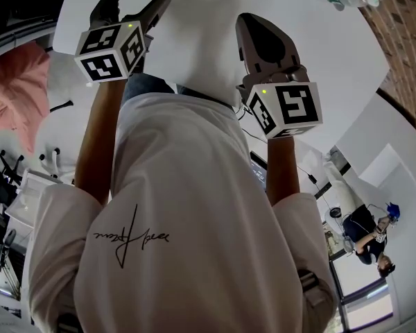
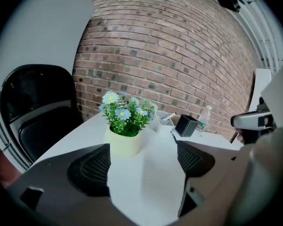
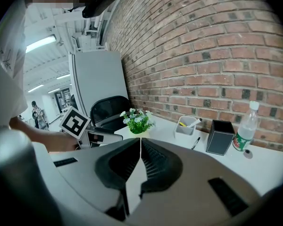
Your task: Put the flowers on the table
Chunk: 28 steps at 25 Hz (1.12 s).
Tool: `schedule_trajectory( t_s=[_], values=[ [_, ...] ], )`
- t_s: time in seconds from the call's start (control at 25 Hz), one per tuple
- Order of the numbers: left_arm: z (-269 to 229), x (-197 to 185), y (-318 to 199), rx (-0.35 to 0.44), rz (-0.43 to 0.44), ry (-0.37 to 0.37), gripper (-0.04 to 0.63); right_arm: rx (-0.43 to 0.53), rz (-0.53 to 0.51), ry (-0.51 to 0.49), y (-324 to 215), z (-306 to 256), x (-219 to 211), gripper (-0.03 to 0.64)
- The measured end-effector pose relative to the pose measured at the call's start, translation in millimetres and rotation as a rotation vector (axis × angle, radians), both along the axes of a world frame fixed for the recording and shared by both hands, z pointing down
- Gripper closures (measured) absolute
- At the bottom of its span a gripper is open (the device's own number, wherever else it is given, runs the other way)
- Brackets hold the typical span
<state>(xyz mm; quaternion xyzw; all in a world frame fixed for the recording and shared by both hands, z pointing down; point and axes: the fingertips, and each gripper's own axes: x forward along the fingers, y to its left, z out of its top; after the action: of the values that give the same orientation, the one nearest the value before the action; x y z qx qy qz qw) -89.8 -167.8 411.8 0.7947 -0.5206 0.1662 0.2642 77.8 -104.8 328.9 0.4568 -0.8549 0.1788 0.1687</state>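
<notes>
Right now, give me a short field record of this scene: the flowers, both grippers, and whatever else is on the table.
flowers: blue and white blooms in a pale yellow pot, upright on the white table
left gripper: jaws apart, nothing between them; the pot stands beyond them
right gripper: jaws together, empty
also on table: clear pen cup, black box, water bottle, loose pen
around table: black chair, brick wall
</notes>
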Motion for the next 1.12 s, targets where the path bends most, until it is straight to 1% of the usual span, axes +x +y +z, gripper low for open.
schedule_trajectory(
  t_s=[0.08, 0.16, 0.28, 0.44, 0.56, 0.68, 0.76, 0.84, 0.96, 1.04, 1.12],
  values=[
    [-5.4, 3.5, 7.2, 0.004, 0.003, 0.009, 0.150, 0.005, 0.001, -0.009, 4.2, -2.6, 1.0, 0.591],
    [-10.7, 7.2, 14.1, 0.012, 0.006, 0.012, 0.170, 0.008, -0.005, -0.017, 9.1, -4.4, 3.1, 0.591],
    [-18.4, 9.2, 25.6, 0.027, 0.004, 0.021, 0.252, 0.007, -0.020, -0.035, 17.0, -8.0, 4.7, 0.591],
    [-26.6, 4.7, 42.5, 0.032, -0.011, 0.045, 0.281, 0.012, -0.037, -0.053, 28.2, -11.8, 2.6, 0.591],
    [-35.6, 2.9, 52.0, 0.039, -0.020, 0.074, 0.308, 0.031, -0.078, -0.053, 37.6, -13.5, -2.5, 0.591],
    [-46.2, 4.8, 61.6, 0.053, -0.017, 0.090, 0.350, 0.030, -0.097, -0.072, 45.8, -15.3, -3.5, 0.591],
    [-52.8, 6.6, 68.3, 0.067, -0.006, 0.092, 0.371, 0.023, -0.091, -0.097, 49.9, -16.4, -1.3, 0.591],
    [-58.5, 7.0, 75.5, 0.087, 0.005, 0.089, 0.375, 0.022, -0.070, -0.112, 52.9, -17.9, 3.5, 0.592],
    [-64.4, 4.3, 85.5, 0.110, 0.006, 0.079, 0.417, 0.031, -0.059, -0.119, 58.4, -21.7, 10.5, 0.592],
    [-68.7, 1.7, 90.8, 0.123, -0.003, 0.075, 0.450, 0.031, -0.067, -0.140, 63.0, -25.1, 12.6, 0.592],
    [-72.2, 0.9, 96.7, 0.130, -0.007, 0.072, 0.469, 0.027, -0.066, -0.158, 67.7, -28.2, 14.9, 0.592]
  ],
)
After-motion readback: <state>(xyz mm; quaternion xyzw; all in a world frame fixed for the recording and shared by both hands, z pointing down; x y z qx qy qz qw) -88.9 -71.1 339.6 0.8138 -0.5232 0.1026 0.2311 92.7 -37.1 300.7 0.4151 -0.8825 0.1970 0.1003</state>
